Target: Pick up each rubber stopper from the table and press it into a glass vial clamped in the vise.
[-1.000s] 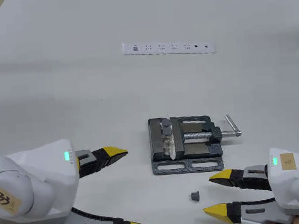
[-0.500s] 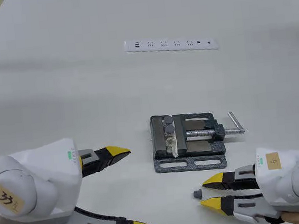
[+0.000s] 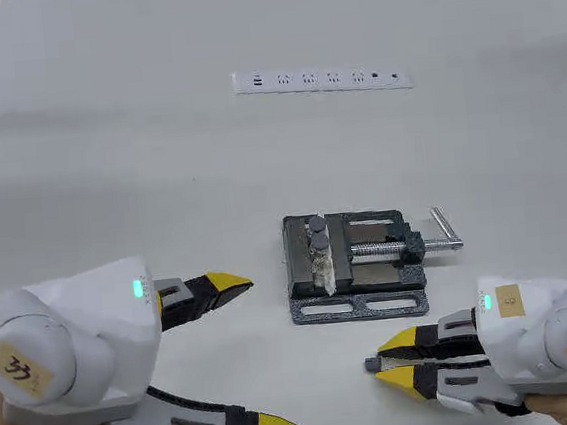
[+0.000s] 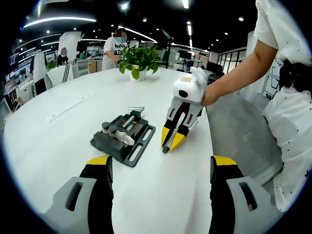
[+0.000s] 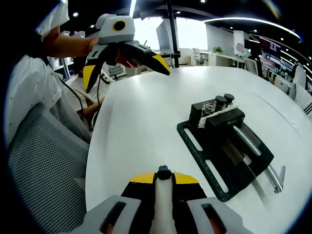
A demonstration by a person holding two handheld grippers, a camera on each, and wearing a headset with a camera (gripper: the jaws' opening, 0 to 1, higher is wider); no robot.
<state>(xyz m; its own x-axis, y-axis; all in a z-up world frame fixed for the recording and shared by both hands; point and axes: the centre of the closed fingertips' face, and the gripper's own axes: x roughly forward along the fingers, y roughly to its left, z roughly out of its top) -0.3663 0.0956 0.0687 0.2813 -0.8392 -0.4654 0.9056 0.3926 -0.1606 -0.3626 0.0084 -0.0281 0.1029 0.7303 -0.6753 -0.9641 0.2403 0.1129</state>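
1. Pinches a dark rubber stopper (image 5: 164, 171) at the very tips of the right gripper (image 3: 381, 364) - jaws clenched on it, yellow tips almost meeting.
2. Holds that stopper low over the white table (image 3: 158, 164), near the front right corner of the vise (image 3: 380, 275) but apart from it. Cannot tell whether it touches the tabletop.
3. Holds the left gripper (image 3: 277, 357) released, jaws spread wide with nothing between them, off to the left of the vise and well apart from it.
4. Has three glass vials (image 5: 217, 103) clamped upright in a row in the vise, with a white pad pressed against them.
5. Shows two of those already plugged with dark stoppers (image 3: 318, 232), side by side at the far end of the row.
6. Leaves the open vial (image 5: 208, 107) unplugged at the near end - clear glass, mouth bare.
7. Points the vise's screw handle (image 3: 444, 229) to the right in the head view.
8. Has a white power strip (image 3: 321, 78) lying flat far behind the vise.
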